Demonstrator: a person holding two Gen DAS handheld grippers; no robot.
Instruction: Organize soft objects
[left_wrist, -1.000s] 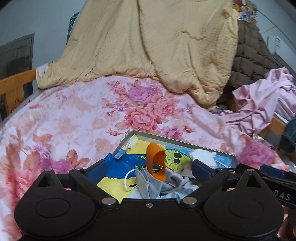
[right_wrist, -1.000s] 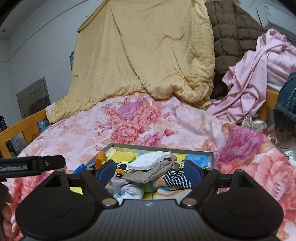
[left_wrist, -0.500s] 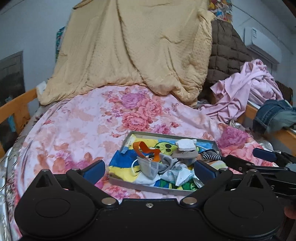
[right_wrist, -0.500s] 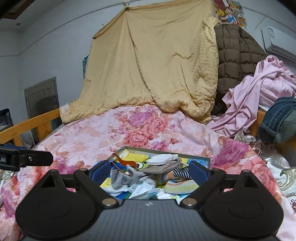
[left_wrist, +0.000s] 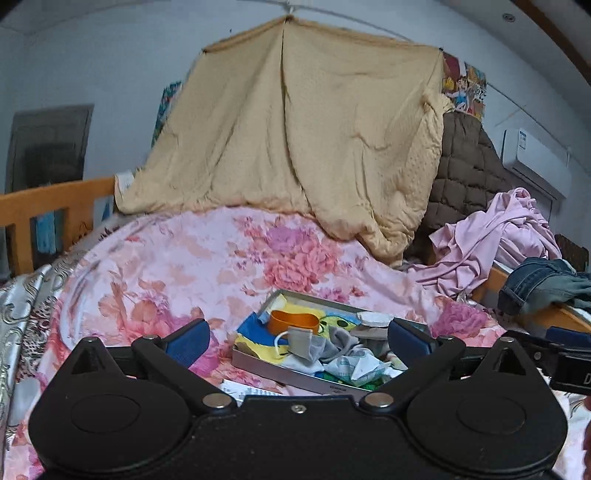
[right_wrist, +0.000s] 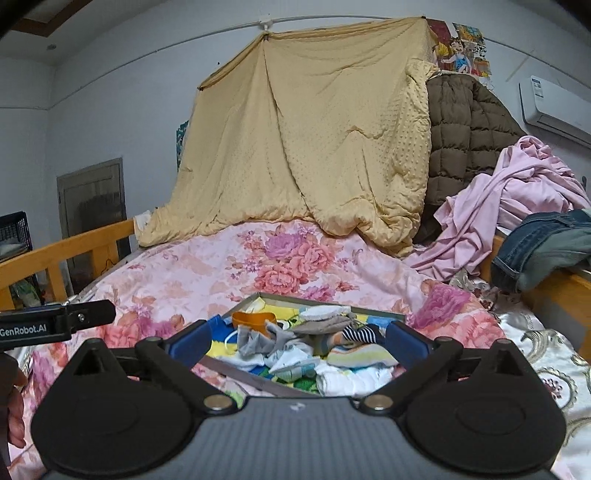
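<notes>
Resting on the floral bedspread (right_wrist: 207, 273), the shallow tray (right_wrist: 373, 313) holds a heap of socks (right_wrist: 321, 350), an orange band (right_wrist: 255, 320) and a face mask (left_wrist: 299, 341); the right gripper (right_wrist: 300, 341) has just been opening and stands spread wide, empty; the left gripper (left_wrist: 298, 341) likewise gapes with nothing between its blue pads (left_wrist: 188, 341).

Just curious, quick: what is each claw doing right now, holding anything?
Left claw: open, holding nothing.
Right claw: open, jaws just widened, holding nothing.
</notes>
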